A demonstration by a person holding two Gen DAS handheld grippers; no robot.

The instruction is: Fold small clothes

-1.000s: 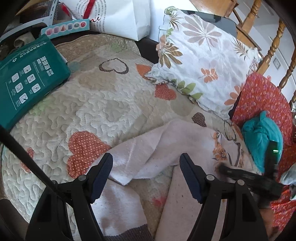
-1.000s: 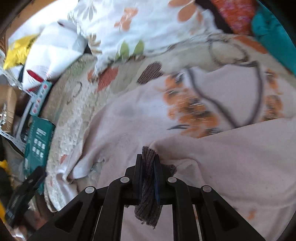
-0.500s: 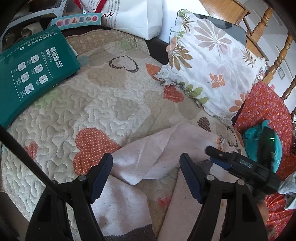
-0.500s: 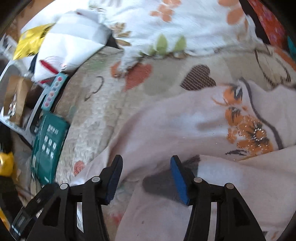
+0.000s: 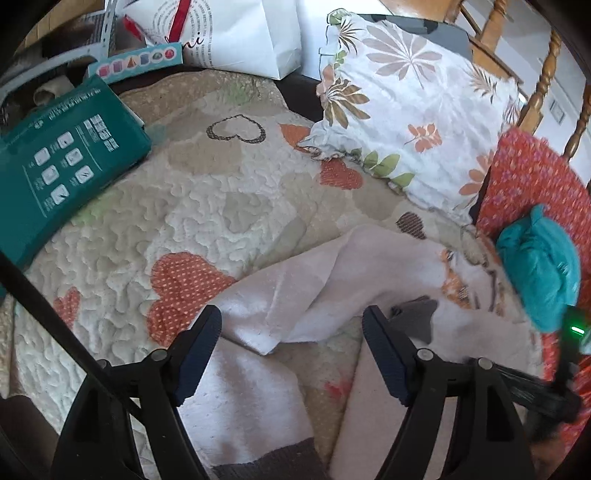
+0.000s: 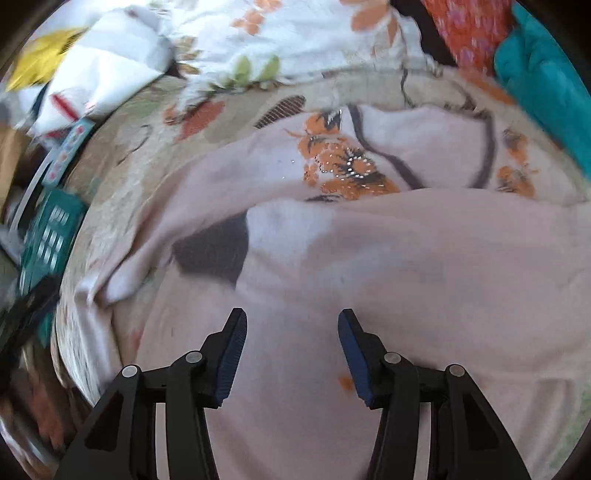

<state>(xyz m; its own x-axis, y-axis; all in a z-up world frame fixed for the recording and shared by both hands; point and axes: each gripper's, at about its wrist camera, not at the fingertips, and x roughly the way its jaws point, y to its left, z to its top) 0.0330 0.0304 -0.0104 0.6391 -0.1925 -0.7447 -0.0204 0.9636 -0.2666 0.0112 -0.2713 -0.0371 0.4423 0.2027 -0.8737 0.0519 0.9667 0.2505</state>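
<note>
A pale pink garment [image 6: 369,258] with an orange flower print lies spread on the quilted heart-pattern cover [image 5: 221,221]. One sleeve lies folded across its body, with the grey cuff [image 6: 214,254] flat on the cloth. My right gripper [image 6: 291,325] hovers over the folded sleeve, short of the cuff; its jaws are closing a little and hold nothing. My left gripper [image 5: 291,325] hangs above a loose pink fold [image 5: 295,295]; its jaws are opening and hold nothing. A grey hem [image 5: 266,461] shows at the near edge.
A green package [image 5: 62,158] lies at the left. A leaf-print pillow [image 5: 406,122] and a white paper bag [image 5: 240,33] stand at the back. Teal cloth [image 5: 539,266] rests on red floral fabric [image 5: 532,184] at the right, by a wooden chair [image 5: 543,85].
My right gripper let go of the grey cuff, opened, and drew back over the garment. The sleeve now lies folded on the body. The left gripper has hardly moved.
</note>
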